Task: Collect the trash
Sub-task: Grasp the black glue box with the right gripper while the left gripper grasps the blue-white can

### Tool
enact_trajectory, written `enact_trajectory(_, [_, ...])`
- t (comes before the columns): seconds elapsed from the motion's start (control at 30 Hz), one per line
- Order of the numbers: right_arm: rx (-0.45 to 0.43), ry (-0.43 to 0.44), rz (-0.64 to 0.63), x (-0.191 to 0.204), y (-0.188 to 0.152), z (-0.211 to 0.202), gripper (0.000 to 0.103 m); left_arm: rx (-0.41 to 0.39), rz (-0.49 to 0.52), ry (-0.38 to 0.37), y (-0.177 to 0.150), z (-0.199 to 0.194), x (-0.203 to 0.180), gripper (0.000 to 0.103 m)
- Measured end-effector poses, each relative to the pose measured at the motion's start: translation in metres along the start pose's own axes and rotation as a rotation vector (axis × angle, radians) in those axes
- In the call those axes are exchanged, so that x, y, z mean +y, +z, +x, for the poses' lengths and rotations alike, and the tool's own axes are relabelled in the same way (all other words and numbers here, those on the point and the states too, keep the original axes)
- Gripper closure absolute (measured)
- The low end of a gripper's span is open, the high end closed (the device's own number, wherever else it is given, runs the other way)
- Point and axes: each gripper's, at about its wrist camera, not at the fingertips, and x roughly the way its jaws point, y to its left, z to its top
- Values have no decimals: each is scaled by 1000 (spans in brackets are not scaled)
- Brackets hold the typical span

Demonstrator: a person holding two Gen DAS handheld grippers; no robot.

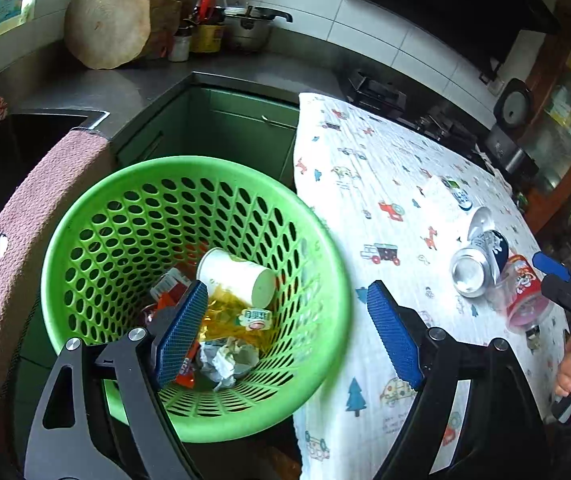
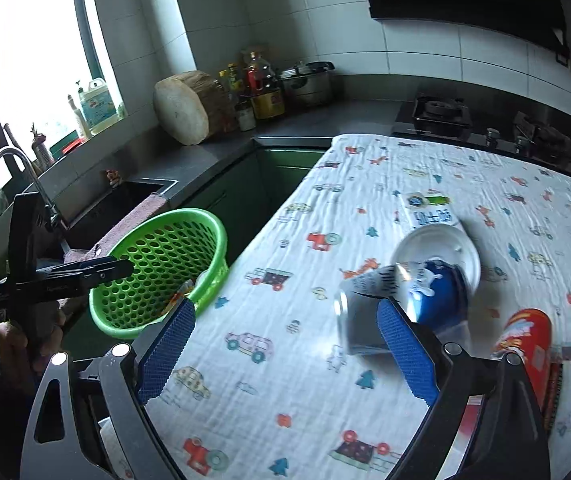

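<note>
Below the left gripper (image 1: 287, 332), whose blue-padded jaws stand wide and hold nothing, sits the green perforated basket (image 1: 317, 240). It already holds a white paper cup (image 1: 237, 276), a crumpled paper wad (image 1: 225, 360), yellow wrapping and a red packet. That gripper hangs over the basket's near rim, tilted down into it, with its right finger out over the edge of the cartoon-print tablecloth (image 1: 385, 184).

Ahead of the right gripper (image 2: 285, 352), the remaining trash lies on the cloth: a dented blue-and-white drink can (image 2: 405, 296) on its side, a round foil lid (image 2: 437, 244) behind it, a white printed wrapper (image 2: 431, 210) farther off, and a red snack container (image 2: 525, 344) to the right. This gripper is also spread wide and empty, held low over the table and angled forward, its right pad just in front of the can while the left pad is well off to the other side.

The main risk, as I judge it, is the can: lying on its side, it could roll or skid away if only one pad meets it first. It leans close to the lid and the red container, so a careless close might pinch two things or knock one off the table. The basket stands beside the table's edge, left of the right gripper, and a short toss could miss it.
</note>
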Motion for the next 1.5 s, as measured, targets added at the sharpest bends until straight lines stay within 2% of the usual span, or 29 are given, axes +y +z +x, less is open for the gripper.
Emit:
enact_trajectory(0.3, [20,-196,128,-97,-17,-49,14,29,87,-65,2,22,-55,20])
enact_trajectory(0.53, [48,-300,246,-162,-49,-72,14,53,119,-91,1,35,-80,20])
enact_trajectory(0.63, [71,-311,295,-181,-61,-70,19,60,133,-89,1,39,-88,20])
enact_trajectory(0.8, [126,-339,286,-192,-81,-58,25,66,155,-84,2,42,-100,20])
enact_trajectory(1.07, [175,-283,255,-185,-101,-43,31,81,174,-76,2,50,-111,20])
enact_trajectory(1.17, [187,-286,244,-185,-103,-36,34,83,192,-79,3,51,-118,20])
enact_trajectory(1.33, [189,-306,235,-187,-103,-30,37,78,250,-97,2,52,-136,20])
enact_trajectory(1.43, [192,-329,212,-186,-103,-29,43,86,293,-128,-1,53,-149,20])
enact_trajectory(1.5, [192,-336,206,-186,-104,-30,48,89,333,-136,-4,56,-161,16])
